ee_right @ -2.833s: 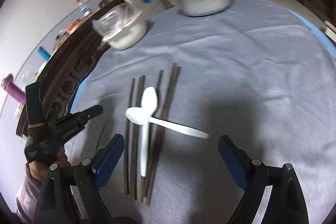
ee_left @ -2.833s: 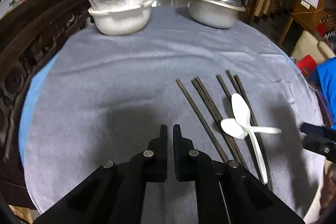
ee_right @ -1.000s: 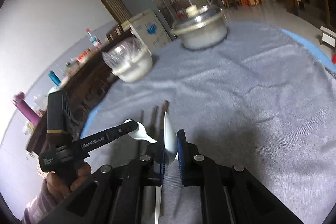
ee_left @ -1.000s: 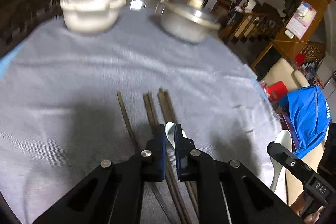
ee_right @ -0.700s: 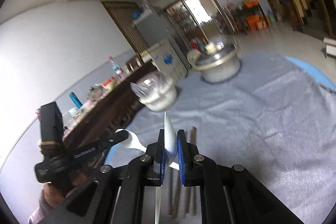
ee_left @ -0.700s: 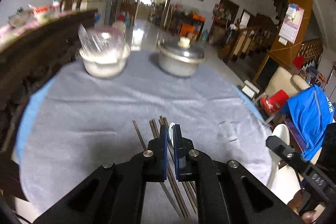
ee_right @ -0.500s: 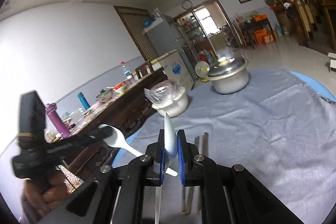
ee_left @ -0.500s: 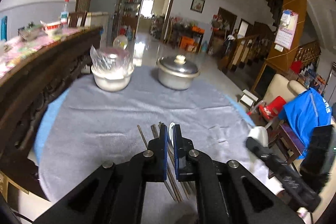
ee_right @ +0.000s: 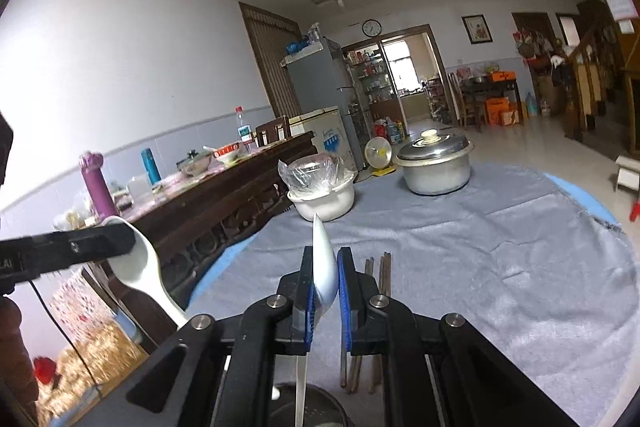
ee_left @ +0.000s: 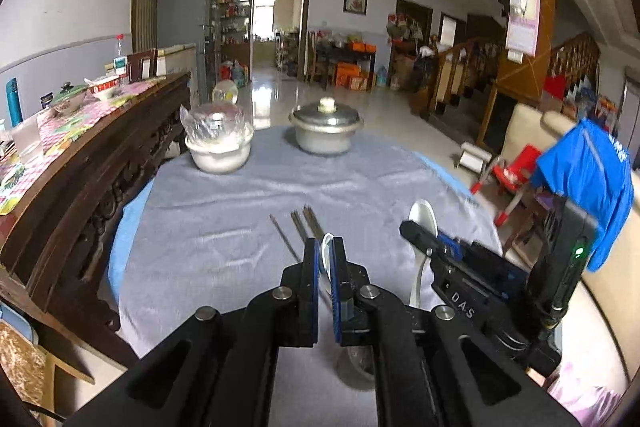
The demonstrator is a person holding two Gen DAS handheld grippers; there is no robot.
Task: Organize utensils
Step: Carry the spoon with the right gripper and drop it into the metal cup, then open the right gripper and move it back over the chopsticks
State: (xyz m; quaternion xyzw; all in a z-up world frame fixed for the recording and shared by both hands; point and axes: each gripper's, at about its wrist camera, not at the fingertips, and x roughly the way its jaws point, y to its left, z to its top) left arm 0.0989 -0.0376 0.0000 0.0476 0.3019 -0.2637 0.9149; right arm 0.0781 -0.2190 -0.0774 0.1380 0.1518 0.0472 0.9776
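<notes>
left claw (ee_left: 326,269) nearly shut, pads pinching a white spoon (ee_left: 327,251) by the bowel end; it's up off the tabletop (ee_left: 224,219). right claw (ee_right: 323,285) likewise nearly closed on a 2nd spoon (ee_right: 322,259), held edge-on w/ handle hanging down below the pads. in the right view the left claw's spoon (ee_right: 144,273) sticks out past its tip, bowl only partly covered, handle angled down.

just under both claws, at bottom edge, there's a round glassy thing (ee_left: 356,367), maybe a cup. can't tell for sure, mostly hidden by the claw bodies.

next out: chopsticks (ee_left: 298,229) lying loose on the grey cloth, roughly parallel, not bundled. those look like the undone part of the job.

far end of tabletop: white bowl (ee_left: 219,151) w/ plastic wrap, and a lidded metal pot (ee_left: 326,131), well apart from the utensils.

risks, my read: spoons are smooth and curved and both grips look thin, so either cld swivel or slip if swung quick. the 2 claws are close together; handles cld knock each other or the glassy rim on the way down, tipping it. dropping a spoon onto the chopsticks wld scatter them. cloth is soft, so sticks may be hard to pinch later w/o dragging fabric.
</notes>
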